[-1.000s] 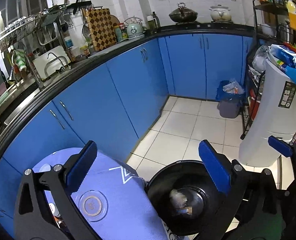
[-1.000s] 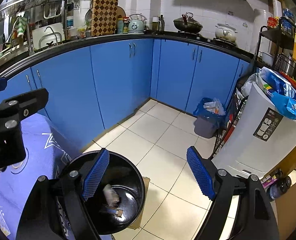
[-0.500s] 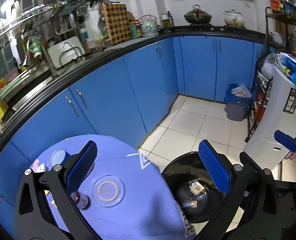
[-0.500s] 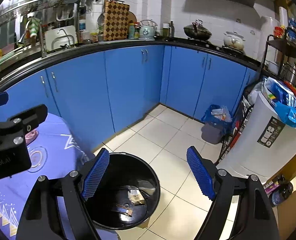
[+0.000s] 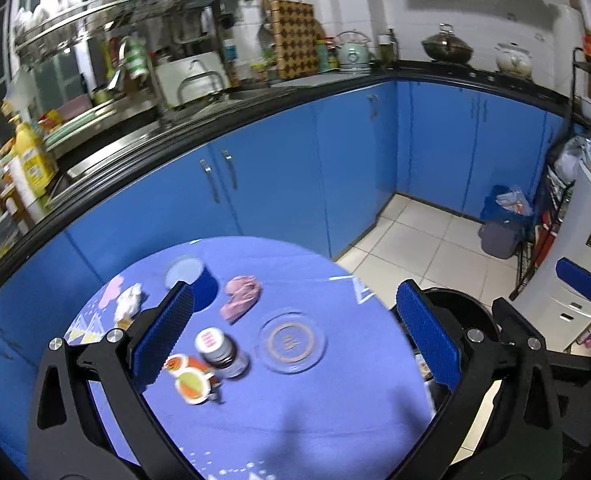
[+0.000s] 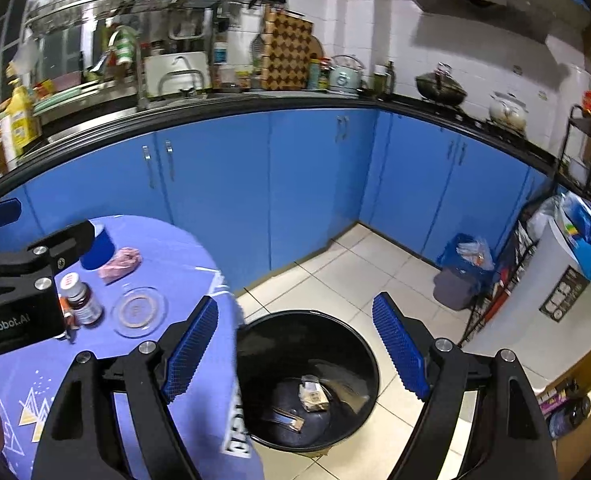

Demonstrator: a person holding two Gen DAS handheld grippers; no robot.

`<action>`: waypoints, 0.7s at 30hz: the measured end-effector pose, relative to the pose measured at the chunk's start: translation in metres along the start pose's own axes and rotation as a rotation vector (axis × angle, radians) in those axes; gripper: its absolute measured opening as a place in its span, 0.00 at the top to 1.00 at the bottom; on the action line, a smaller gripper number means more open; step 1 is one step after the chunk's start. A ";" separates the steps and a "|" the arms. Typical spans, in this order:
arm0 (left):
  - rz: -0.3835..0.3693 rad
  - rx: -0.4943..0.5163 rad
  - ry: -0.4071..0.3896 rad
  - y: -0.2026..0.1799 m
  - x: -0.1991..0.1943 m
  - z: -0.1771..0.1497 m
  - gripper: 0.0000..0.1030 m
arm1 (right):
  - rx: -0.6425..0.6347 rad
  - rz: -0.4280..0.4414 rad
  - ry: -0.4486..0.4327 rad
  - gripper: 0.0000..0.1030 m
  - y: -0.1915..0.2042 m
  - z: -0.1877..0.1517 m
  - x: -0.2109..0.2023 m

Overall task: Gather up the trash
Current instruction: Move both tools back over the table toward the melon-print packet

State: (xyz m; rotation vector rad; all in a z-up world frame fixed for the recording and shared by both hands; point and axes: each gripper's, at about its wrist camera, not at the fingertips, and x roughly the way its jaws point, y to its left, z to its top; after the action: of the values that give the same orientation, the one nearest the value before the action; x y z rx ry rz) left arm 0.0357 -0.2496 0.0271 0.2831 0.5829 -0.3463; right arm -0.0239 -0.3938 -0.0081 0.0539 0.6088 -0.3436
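Note:
A round table with a purple cloth [image 5: 295,420] carries a crumpled pink wrapper [image 5: 241,295], a crumpled white tissue [image 5: 128,305], a small bottle [image 5: 221,353], an orange-lidded item [image 5: 189,378], a clear glass dish [image 5: 292,339] and a blue tub [image 5: 191,280]. A black trash bin [image 6: 307,380] stands on the floor right of the table and holds bits of trash [image 6: 313,394]. My left gripper [image 5: 295,340] is open and empty above the table. My right gripper [image 6: 295,348] is open and empty above the bin's near left rim.
Blue kitchen cabinets [image 6: 295,184] curve behind the table. A small grey bin with a blue bag [image 6: 461,270] stands by the cabinets. A white appliance [image 6: 535,312] and a wire rack stand at the right. White floor tiles [image 6: 335,268] lie between.
Both grippers have pulled back and swung left from the bin. The table top with its items has come into the left wrist view. Both stay open and empty.

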 end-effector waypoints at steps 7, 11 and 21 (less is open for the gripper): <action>0.050 -0.050 0.032 0.043 0.004 -0.019 0.03 | -0.048 0.054 0.004 0.25 0.038 0.004 0.001; 0.064 -0.099 0.090 0.072 0.019 -0.035 0.03 | -0.082 0.085 0.033 0.25 0.060 0.002 0.012; 0.095 -0.148 0.238 0.110 0.069 -0.082 0.03 | -0.148 0.175 0.159 0.25 0.106 -0.017 0.064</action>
State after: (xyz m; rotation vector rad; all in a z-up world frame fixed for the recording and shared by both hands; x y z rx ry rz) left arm 0.0928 -0.1375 -0.0609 0.2102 0.8228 -0.1774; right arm 0.0508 -0.3107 -0.0641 -0.0076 0.7796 -0.1244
